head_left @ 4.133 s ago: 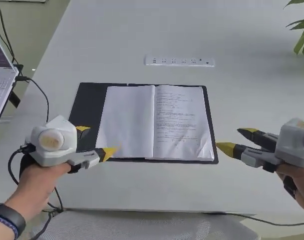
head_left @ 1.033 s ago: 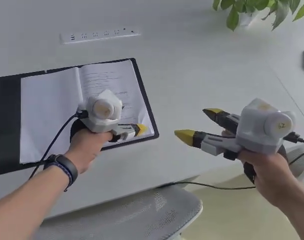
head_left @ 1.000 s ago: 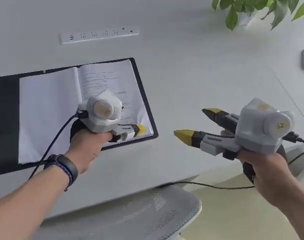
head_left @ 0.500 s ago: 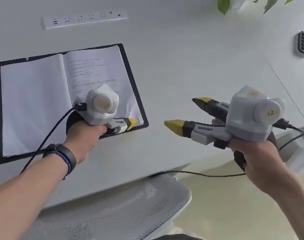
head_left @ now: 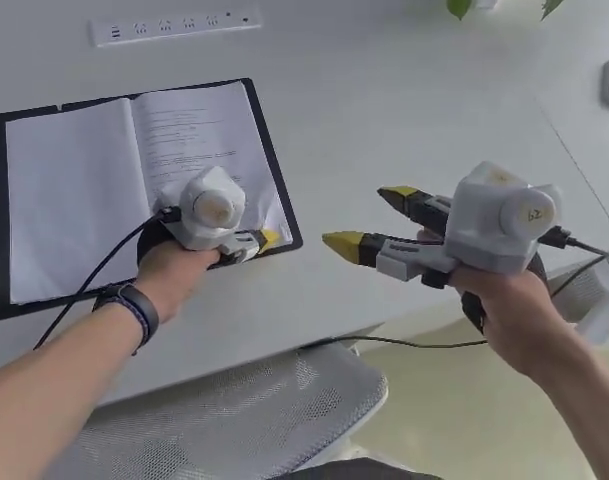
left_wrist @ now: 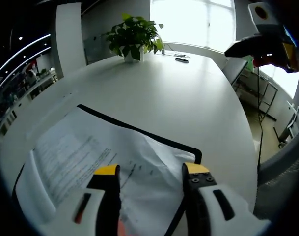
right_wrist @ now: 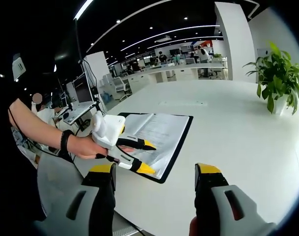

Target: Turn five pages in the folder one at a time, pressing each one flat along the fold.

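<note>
While the left gripper point(head_left: 261, 241) hangs over the lower right corner of the open folder point(head_left: 94, 190), jaws spread to either side of a rumpled page corner point(left_wrist: 156, 157), the right gripper point(head_left: 369, 217) hovers by the table's point(head_left: 384, 100) near edge, well right of the folder, jaws parted and empty. Bare white tabletop runs from the folder's black right border to the potted plant point(left_wrist: 134, 37).
</note>
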Demonstrator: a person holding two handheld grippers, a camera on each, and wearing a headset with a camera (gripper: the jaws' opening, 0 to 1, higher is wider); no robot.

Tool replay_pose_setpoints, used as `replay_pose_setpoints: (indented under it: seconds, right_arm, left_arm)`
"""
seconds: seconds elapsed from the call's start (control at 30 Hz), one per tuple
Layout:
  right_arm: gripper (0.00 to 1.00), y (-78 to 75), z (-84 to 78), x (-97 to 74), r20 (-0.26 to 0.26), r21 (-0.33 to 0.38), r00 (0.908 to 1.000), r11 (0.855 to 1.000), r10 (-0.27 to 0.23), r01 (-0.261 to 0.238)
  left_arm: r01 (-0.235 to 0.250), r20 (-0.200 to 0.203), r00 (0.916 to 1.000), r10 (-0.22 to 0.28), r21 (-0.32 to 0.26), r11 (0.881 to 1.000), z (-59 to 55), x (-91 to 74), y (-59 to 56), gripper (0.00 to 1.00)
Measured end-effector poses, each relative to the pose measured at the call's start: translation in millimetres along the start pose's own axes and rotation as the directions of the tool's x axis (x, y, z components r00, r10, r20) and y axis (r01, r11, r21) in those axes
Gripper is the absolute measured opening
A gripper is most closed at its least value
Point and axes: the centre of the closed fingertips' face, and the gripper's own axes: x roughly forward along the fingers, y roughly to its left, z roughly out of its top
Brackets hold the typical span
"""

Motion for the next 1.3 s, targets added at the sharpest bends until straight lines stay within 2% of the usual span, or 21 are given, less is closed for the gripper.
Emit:
replay_pose_setpoints:
  seconds: [0.7,1.13,1.3]
  right_arm:
    - [0.63,-2.6,-4.9,0.6,-0.002,0.026,1.0,1.0,0.006,-0.006]
    - [0.62,-3.5,-7.2,6.5,-0.002,0.037,0.9999,0.999,0.017,-0.017]
    - [0.62,-4.7,-7.5,16.3,0.001,0.047,0.9995,0.998,0.033,-0.033]
  left_arm:
    - [0.03,-0.002,0.9995,-0.03,-0.038,0.999,2.2,-1.1,6.0,0.45]
    - [-0.016,0.002,0.9999,0.016,-0.027,1.0,0.6,-0.1,11.6,0.38]
    - [-0.024,0.007,0.9997,0.024,-0.023,0.999,0.8,-0.8,13.8,0.34]
